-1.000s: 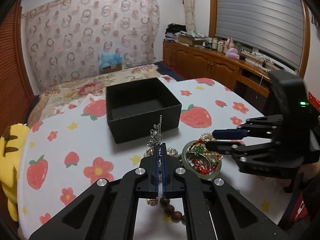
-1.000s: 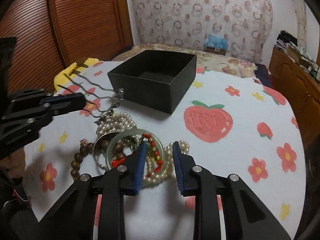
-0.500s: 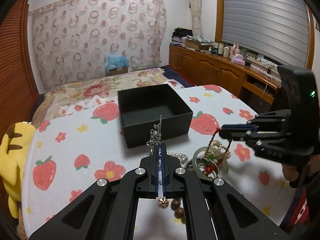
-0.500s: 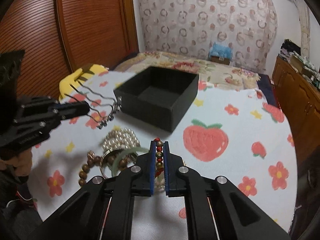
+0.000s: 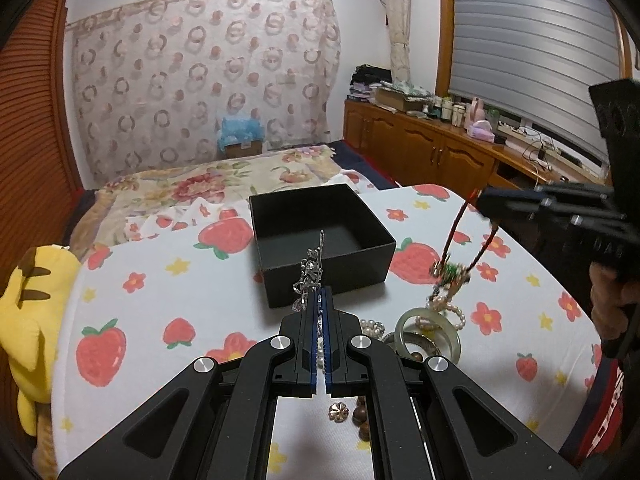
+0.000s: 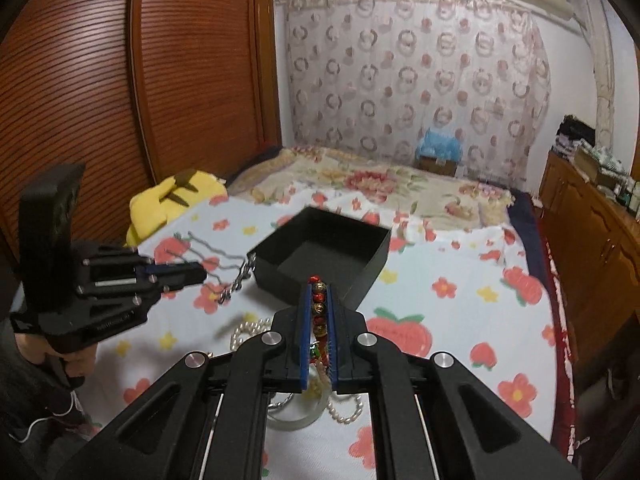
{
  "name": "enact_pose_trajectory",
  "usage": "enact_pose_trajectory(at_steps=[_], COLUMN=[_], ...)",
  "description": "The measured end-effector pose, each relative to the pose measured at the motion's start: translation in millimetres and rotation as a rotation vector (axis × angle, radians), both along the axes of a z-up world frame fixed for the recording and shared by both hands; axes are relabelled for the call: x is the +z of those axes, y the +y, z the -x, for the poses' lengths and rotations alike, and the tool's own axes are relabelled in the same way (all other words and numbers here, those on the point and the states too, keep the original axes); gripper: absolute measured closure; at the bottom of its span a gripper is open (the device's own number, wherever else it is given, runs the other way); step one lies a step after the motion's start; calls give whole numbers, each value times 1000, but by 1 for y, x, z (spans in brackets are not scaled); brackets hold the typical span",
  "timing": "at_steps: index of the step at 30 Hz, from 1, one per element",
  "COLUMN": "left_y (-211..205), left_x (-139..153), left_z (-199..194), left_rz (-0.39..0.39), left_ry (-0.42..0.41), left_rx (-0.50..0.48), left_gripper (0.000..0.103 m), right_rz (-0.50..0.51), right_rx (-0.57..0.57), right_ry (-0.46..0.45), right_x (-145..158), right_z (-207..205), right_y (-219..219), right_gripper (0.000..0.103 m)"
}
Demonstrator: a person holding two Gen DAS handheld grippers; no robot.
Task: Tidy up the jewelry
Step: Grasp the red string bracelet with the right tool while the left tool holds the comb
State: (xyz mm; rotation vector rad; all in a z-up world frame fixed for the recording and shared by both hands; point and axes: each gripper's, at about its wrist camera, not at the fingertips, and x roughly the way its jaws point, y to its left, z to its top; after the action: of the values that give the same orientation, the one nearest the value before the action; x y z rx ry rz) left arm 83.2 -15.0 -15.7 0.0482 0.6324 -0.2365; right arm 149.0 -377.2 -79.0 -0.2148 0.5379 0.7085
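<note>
An open black box stands on the strawberry-print cloth. My left gripper is shut on a silver hair comb, held in the air just short of the box. My right gripper is shut on a red beaded bracelet, which hangs down as a loop over the pile. On the cloth below lie a pale green bangle, white pearl strands and brown wooden beads.
A yellow plush toy lies at the cloth's left edge. A floral bedspread stretches beyond the box. Wooden cabinets run along the right wall. A small flower-shaped ornament lies near the wooden beads. A hand grips the right tool.
My right gripper shut on the red beaded bracelet and lifted it off the pile, so it now dangles. The left gripper kept the hair comb and hardly moved.
</note>
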Motion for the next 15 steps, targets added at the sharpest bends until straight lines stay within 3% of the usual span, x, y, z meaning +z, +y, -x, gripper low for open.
enact_pose_trajectory(at_steps=[3,9,15], left_y=[1,2,4], left_x=[0,-2,-2], left_z=[0,0,0], left_rz=[0,0,-2], left_ry=[1,10,8], left_rx=[0,3,6], left_gripper=[102,102,102], right_rz=[27,31,-91], right_rx=[-49,11,113], right_ry=[-42,28,81], right_x=[2,-16,-4], right_z=[-2,0,10], right_y=[-2,10,11], right_gripper=[95,95,95])
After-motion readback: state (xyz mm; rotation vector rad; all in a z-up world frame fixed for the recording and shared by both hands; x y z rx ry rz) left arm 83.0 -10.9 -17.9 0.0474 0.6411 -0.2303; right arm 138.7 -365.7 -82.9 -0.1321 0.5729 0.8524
